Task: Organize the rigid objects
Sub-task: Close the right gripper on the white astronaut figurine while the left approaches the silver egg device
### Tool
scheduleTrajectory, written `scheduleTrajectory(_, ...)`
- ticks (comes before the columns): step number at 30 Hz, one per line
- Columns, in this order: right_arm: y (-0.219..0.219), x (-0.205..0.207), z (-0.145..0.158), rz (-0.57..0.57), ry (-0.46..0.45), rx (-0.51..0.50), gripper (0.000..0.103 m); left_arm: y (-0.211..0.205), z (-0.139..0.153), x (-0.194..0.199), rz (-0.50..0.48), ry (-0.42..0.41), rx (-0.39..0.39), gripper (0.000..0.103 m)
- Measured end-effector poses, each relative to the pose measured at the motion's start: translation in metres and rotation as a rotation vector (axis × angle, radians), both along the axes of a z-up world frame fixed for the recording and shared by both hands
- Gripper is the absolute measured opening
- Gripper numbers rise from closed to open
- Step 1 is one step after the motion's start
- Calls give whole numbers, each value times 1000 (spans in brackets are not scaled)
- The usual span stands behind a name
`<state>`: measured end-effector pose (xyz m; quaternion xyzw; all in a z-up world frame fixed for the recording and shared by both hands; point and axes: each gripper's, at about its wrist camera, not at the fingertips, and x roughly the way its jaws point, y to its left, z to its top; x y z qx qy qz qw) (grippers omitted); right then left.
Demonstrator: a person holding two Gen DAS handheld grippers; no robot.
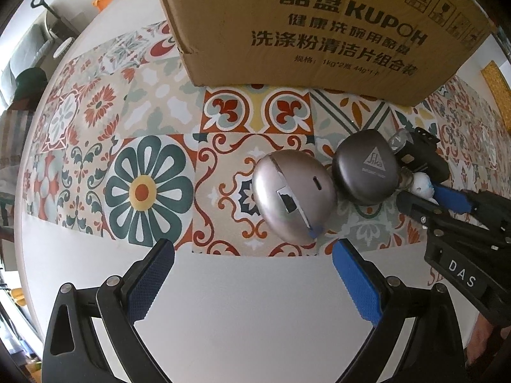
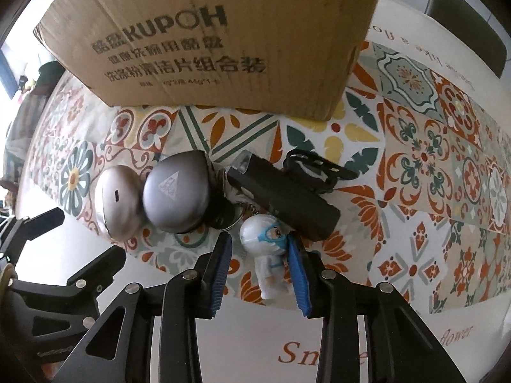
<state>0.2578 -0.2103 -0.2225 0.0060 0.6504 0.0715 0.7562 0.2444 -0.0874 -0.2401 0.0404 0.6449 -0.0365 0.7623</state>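
Your right claw (image 2: 260, 266): points steeply down at the table; its blue pads are drawn in around the white figurine (image 2: 268, 255). The right pad touches the figurine's side, while a sliver of gap shows at the left pad, so you cannot yet call it a firm pinch.
Figurine: lies on the patterned mat (image 2: 415, 166) between your right fingers, its head toward the fingertips and its feet toward the camera; a key ring joins it at the head.
Beyond the right claw's tips: a black flashlight (image 2: 287, 201) lies slantwise, just past the figurine's head and touching it or nearly so; a black strap clip sits behind it.
Left of the right claw: a dark grey case (image 2: 177, 191) and, touching it, a silver case (image 2: 119, 202).
Your left claw (image 1: 254, 268): spread wide, nothing between the pads, above bare white table at the mat's near edge.
Ahead of the left claw: the silver case (image 1: 293, 191) sits just beyond its right fingertip.
Farther ahead: a cardboard box (image 1: 319, 28) stands on the mat behind everything.
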Motion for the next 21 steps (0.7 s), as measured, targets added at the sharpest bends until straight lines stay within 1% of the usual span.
scheduleTrajectory(3,1,-2,0,6,-21,-13,34,1,-1,3,3,3,-5,101)
scheduleTrajectory(4,3,-2,-1,4,-31,-14,33,0,-1,4,4,3,0,101)
scheduleTrajectory(5,2,-2,0,0,-38,-13,29,1,-2,2,4,3,0,101)
scheduleTrajectory(10,-1,-8,1,-6,-57,-2,28,3,-3,-1,-9,-5,-13,101)
scheduleTrajectory(14,-1,-17,4,-16,-57,25,28,3,2,-4,-24,-19,-44,101)
scheduleTrajectory(18,3,-29,15,-38,-65,62,28,3,10,-4,-62,-28,-88,101)
scheduleTrajectory(21,7,-37,23,-57,-76,84,28,2,16,-4,-117,-60,-97,101)
